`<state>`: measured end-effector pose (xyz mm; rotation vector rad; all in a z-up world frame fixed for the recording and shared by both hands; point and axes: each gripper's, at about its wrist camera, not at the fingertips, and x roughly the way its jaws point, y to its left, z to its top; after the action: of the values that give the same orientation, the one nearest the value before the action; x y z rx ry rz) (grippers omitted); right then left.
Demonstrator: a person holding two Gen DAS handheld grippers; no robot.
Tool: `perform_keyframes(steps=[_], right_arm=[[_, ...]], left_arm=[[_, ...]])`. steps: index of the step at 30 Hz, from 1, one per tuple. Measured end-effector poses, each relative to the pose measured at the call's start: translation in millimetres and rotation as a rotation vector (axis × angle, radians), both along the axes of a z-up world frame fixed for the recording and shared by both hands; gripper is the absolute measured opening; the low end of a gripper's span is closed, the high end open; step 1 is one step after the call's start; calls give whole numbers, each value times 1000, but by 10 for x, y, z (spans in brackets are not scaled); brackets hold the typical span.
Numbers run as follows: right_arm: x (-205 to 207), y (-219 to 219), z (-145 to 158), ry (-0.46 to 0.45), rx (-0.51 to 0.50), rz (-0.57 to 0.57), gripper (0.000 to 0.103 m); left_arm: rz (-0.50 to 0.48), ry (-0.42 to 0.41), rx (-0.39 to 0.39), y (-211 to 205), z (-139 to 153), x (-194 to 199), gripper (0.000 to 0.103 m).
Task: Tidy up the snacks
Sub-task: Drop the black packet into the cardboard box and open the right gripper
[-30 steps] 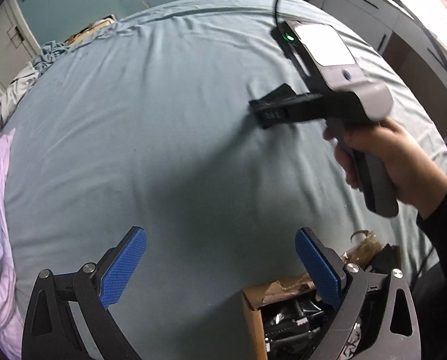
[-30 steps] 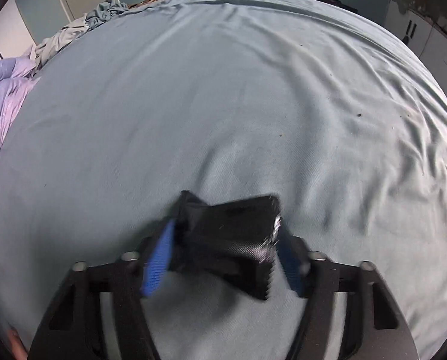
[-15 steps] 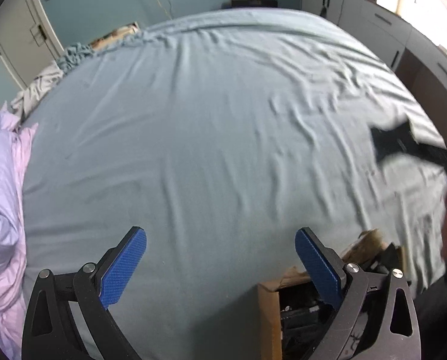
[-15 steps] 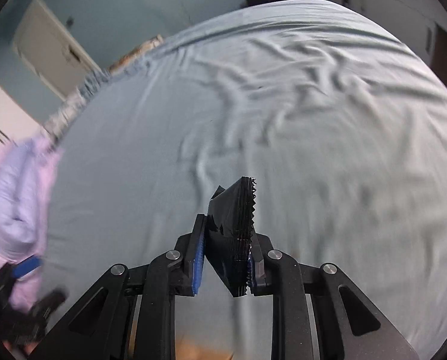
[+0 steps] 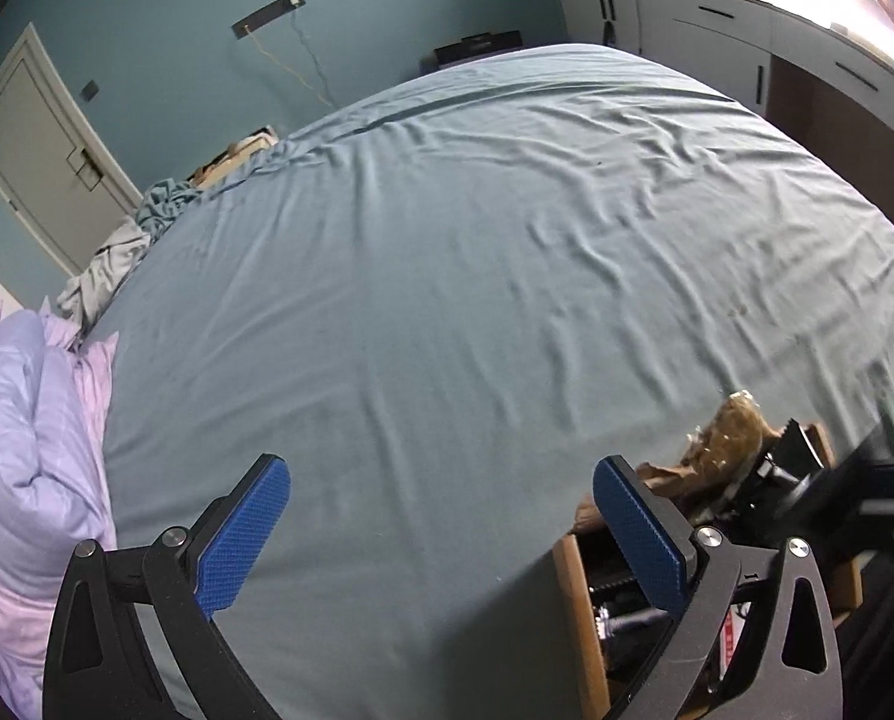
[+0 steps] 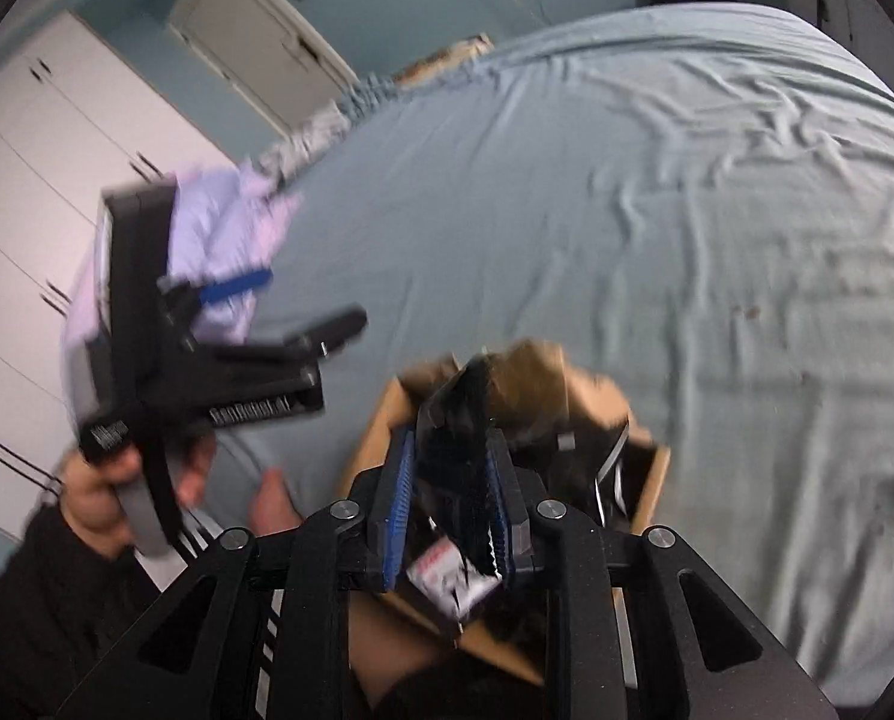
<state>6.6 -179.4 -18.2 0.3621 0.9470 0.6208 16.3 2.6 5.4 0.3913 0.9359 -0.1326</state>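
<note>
Fingers [image 6: 495, 480] opening around black packet [image 6: 456, 420]

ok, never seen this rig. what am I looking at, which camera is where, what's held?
No robot arm here: a person holds a two-finger gripper in each hand, each with a fisheye camera looking along its fingers. The left view shows the left gripper open and empty over a bed, with a cardboard box of snack packets at its edge. The right view looks down into that box; the right gripper has a black packet between its blue pads, jaws opening. The left hand shows there too.
</note>
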Motion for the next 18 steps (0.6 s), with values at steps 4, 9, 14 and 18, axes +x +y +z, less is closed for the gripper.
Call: perform_keyframes(steps=[4, 9, 14, 18], right_arm=[[-171, -191, 202, -92, -43, -98, 86], [-293, -566, 346, -69, -130, -160, 86], [-280, -742, 15, 128, -47, -207, 86], [-205, -640, 169, 66, -90, -193, 86]], left_arm=[[12, 2, -7, 23, 10, -29, 103], [-9, -15, -62, 43, 17, -73, 103], [-40, 27, -23, -53, -103, -97, 103], [-75, 22, 23, -171, -115, -148, 103]])
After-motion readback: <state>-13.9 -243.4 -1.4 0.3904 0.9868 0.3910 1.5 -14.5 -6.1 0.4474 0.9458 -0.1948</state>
